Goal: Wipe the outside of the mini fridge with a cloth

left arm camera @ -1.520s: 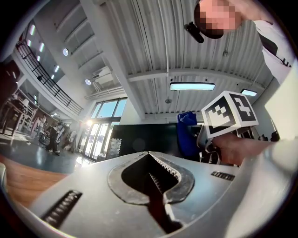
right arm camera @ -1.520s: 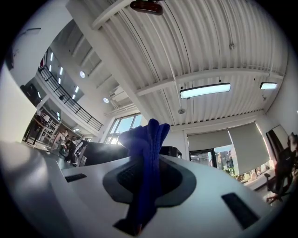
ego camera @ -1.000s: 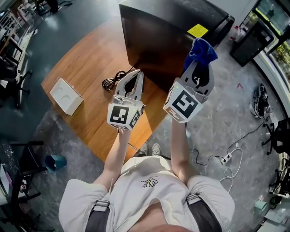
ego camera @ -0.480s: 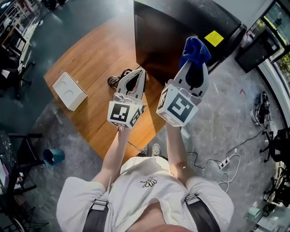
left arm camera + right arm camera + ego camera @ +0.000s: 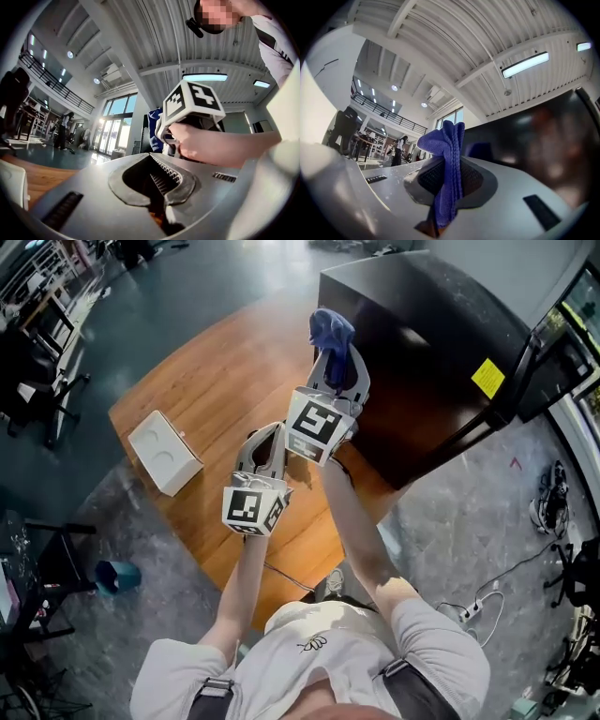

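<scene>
The black mini fridge [image 5: 422, 362] stands on the wooden table [image 5: 216, 381], at the upper right of the head view. My right gripper [image 5: 334, 351] is shut on a blue cloth [image 5: 330, 326], which bunches above its tips close to the fridge's near left corner; whether the cloth touches the fridge cannot be told. In the right gripper view the cloth [image 5: 447, 140] hangs pinched between the jaws, with the dark fridge wall [image 5: 543, 136] just to the right. My left gripper [image 5: 272, 434] is lower, over the table, shut with nothing in it. The left gripper view shows those jaws [image 5: 151, 161] meeting.
A white box [image 5: 164, 453] lies on the table's left edge. The fridge carries a yellow sticker [image 5: 487, 378]. On the floor are a teal bin [image 5: 117, 575] at lower left and cables with a power strip [image 5: 469, 606] at lower right. Chairs stand at far left.
My right gripper has carried the blue cloth up and leftward, from the fridge's front to its near left corner. The left gripper has stayed low over the table.
</scene>
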Available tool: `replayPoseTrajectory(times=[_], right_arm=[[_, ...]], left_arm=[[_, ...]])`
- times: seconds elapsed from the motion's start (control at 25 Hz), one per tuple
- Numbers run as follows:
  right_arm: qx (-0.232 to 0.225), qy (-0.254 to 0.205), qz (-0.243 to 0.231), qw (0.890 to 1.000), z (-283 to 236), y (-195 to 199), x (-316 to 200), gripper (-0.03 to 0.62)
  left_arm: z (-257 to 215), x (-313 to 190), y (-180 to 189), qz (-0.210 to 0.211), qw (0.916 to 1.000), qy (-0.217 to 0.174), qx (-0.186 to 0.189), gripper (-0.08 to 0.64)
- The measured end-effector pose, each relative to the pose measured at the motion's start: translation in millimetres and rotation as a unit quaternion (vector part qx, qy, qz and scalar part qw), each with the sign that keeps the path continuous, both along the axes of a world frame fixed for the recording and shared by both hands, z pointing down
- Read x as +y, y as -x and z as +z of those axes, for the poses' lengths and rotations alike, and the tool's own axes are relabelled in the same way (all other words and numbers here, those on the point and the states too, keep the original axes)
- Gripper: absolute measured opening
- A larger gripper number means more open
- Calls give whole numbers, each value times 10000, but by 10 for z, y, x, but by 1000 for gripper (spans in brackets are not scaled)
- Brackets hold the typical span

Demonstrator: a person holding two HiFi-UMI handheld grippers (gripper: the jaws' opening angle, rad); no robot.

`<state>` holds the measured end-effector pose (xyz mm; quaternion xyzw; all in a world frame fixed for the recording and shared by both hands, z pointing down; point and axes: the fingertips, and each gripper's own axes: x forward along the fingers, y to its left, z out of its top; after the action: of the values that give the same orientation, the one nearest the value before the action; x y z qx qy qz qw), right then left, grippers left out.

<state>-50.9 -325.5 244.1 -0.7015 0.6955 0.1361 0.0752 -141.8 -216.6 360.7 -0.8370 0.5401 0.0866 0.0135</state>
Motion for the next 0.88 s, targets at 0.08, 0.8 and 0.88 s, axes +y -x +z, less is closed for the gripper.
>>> replayPoseTrajectory(times=[0.08, 0.8, 0.88], right_arm=[[31, 146, -4, 9999, 49, 191, -255, 63], [400, 249, 594, 9971, 98, 270, -760, 62], [413, 244, 651, 9967, 96, 199, -661, 63]], left_arm=[[39, -15, 173, -152, 9999, 7, -2, 5], [182, -45, 647, -650, 9975, 73, 261, 5], [171, -44, 613, -626, 9975, 54, 312, 5]])
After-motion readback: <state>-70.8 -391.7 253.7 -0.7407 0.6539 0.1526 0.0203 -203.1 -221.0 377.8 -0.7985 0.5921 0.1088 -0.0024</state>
